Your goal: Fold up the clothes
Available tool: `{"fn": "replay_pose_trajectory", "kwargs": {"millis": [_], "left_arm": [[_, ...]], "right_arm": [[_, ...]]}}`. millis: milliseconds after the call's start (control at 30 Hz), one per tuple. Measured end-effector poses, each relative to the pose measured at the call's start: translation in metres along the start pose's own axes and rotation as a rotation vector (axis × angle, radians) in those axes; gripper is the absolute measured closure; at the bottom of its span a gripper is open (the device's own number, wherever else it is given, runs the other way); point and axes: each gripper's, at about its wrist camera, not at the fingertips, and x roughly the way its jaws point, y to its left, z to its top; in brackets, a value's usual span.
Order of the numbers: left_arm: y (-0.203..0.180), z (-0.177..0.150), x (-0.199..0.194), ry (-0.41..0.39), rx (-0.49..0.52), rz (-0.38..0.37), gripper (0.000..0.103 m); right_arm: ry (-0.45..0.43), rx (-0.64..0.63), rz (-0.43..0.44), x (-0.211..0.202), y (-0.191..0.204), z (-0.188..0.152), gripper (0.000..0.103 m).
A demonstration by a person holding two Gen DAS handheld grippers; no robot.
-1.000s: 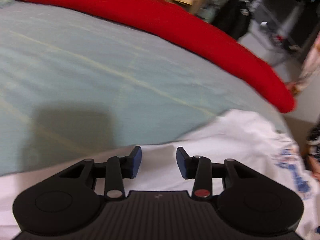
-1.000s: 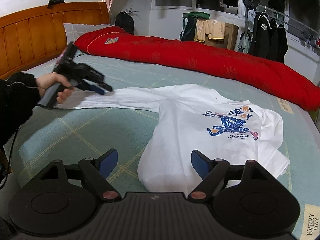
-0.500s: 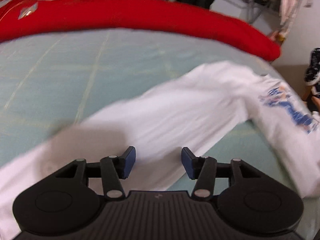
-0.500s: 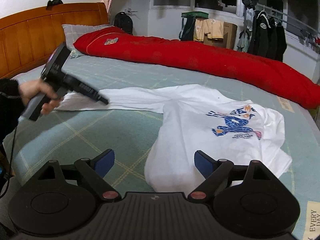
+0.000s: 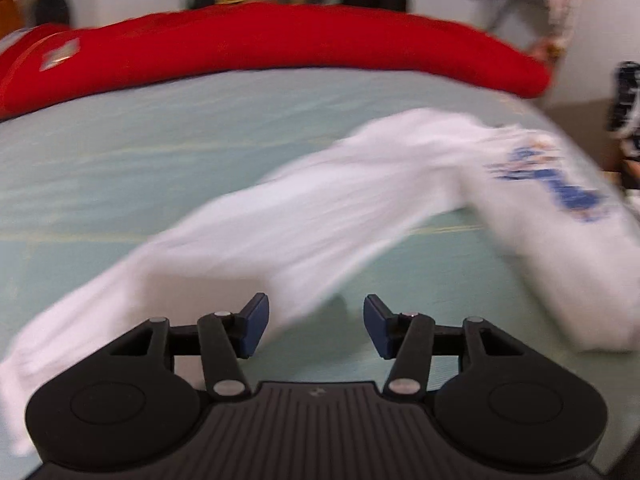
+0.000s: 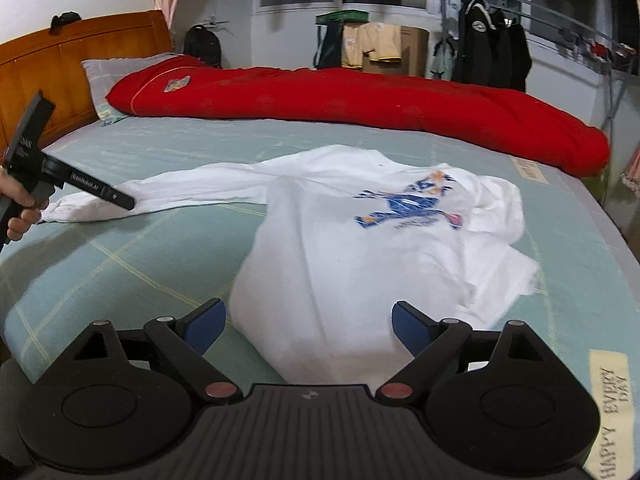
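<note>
Lying spread on a pale green checked bed (image 6: 132,280), a white long-sleeved shirt (image 6: 340,264) stretches one sleeve toward the wooden headboard (image 6: 80,60); a red quilt (image 6: 360,108) lines the far edge, with clothes hanging behind. A hand (image 6: 16,212) holds the left gripper (image 5: 316,330) over the sleeve end, jaws half open, empty. The right gripper (image 6: 308,326), jaws just widening, hovers over the hem, gripping nothing.

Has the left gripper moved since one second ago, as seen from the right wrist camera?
Yes. The left gripper has drawn back along the white sleeve, away from the shirt body towards the wooden headboard side.
</note>
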Motion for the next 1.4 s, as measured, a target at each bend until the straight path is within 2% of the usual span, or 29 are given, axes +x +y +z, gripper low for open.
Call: {"fn": "replay_pose_trajectory", "kwargs": {"millis": [167,367,533,700,867,1133,1267,1333,1400], "left_arm": [[-0.069,0.007,0.002,0.004,0.008,-0.217,0.051],[-0.132,-0.007,0.001,-0.017,0.006,-0.322,0.05],[-0.16,-0.032,0.004,-0.016,-0.026,-0.306,0.047],[-0.159,-0.057,0.008,-0.017,-0.128,-0.262,0.038],[-0.147,-0.071,0.023,-0.008,-0.26,-0.331,0.034],[-0.152,-0.072,0.031,-0.038,-0.29,-0.378,0.03],[-0.152,-0.077,0.03,-0.043,-0.312,-0.395,0.03],[-0.151,-0.077,0.027,-0.04,-0.309,-0.382,0.029],[-0.153,-0.076,0.022,-0.038,-0.283,-0.343,0.029]], "right_arm": [[-0.005,0.024,-0.052,-0.018,-0.019,-0.015,0.008],[0.026,0.047,-0.082,-0.03,-0.042,-0.046,0.007],[0.059,0.082,-0.076,-0.027,-0.053,-0.07,0.007],[0.047,0.089,-0.044,-0.028,-0.058,-0.081,0.007],[0.041,0.105,-0.005,-0.028,-0.061,-0.089,0.006],[0.031,0.126,0.022,-0.026,-0.065,-0.094,0.007],[0.001,0.084,0.044,-0.027,-0.057,-0.091,0.007],[-0.015,0.042,0.049,-0.026,-0.051,-0.087,0.007],[-0.032,-0.007,0.052,-0.023,-0.043,-0.082,0.014]]}}
